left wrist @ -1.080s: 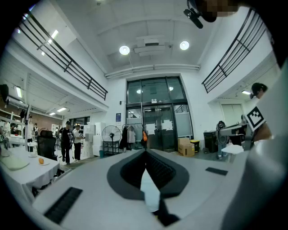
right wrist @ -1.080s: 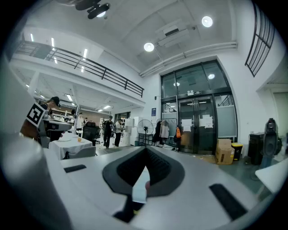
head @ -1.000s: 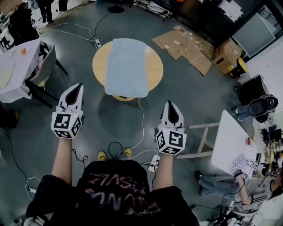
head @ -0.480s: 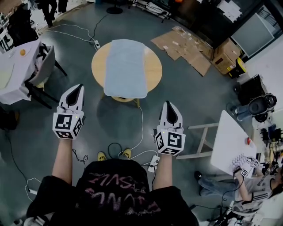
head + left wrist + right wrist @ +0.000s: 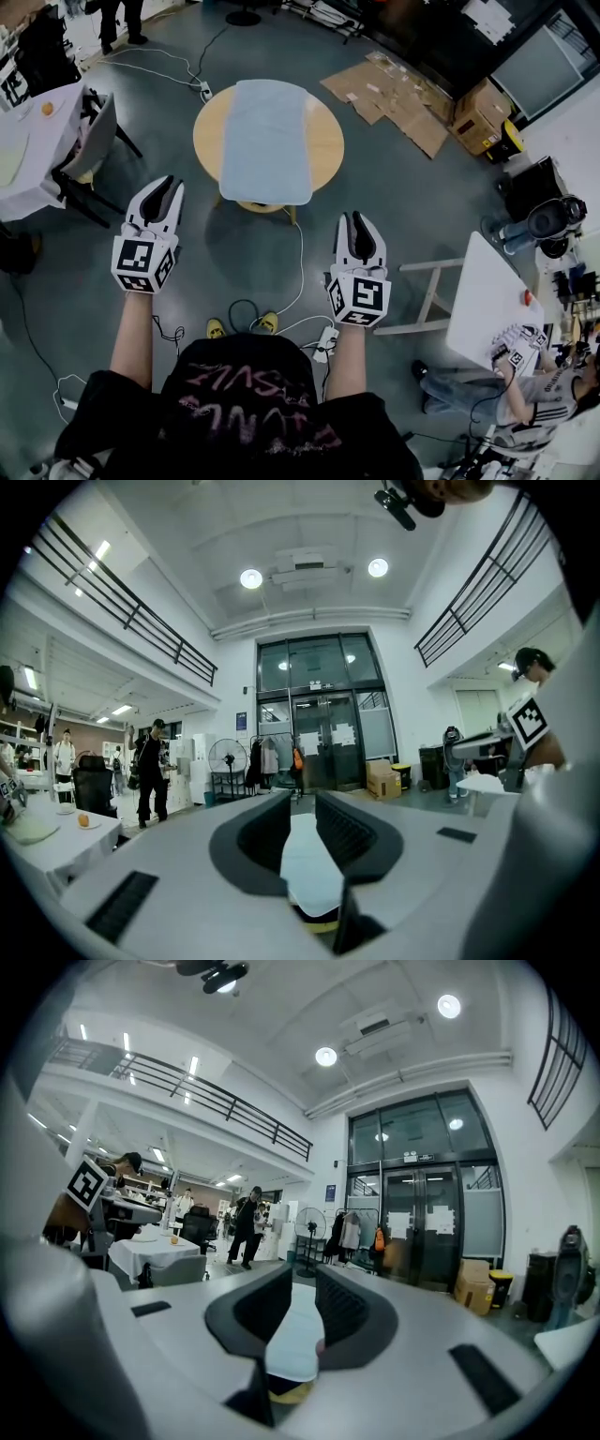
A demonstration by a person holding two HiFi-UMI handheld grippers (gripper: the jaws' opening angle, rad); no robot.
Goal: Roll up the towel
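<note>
Grey floor [image 5: 422, 206] surrounds a round table [image 5: 326, 141], with the towel [image 5: 267, 141] spread flat across it. Short of the table, the left gripper [image 5: 161, 187] and right gripper [image 5: 359, 223] have just been parting their jaws, both empty. Uneven pinches at the towel's near end could skew the roll or drag the towel off the table.

No wording legible with any certainty. Near, on the black shirt [image 5: 246, 403]: pink and pale lettering, upside down, too smeared to spell out. On the cubes of the left gripper [image 5: 161, 187] and right gripper [image 5: 357, 221]: square markers [image 5: 139, 260], black-and-white patterns, no letters. Far, left of the glass doors [image 5: 323, 714]: a blue sign [image 5: 242, 721], too small to read. On the doors: paper sheets [image 5: 308, 743], print unreadable.
</note>
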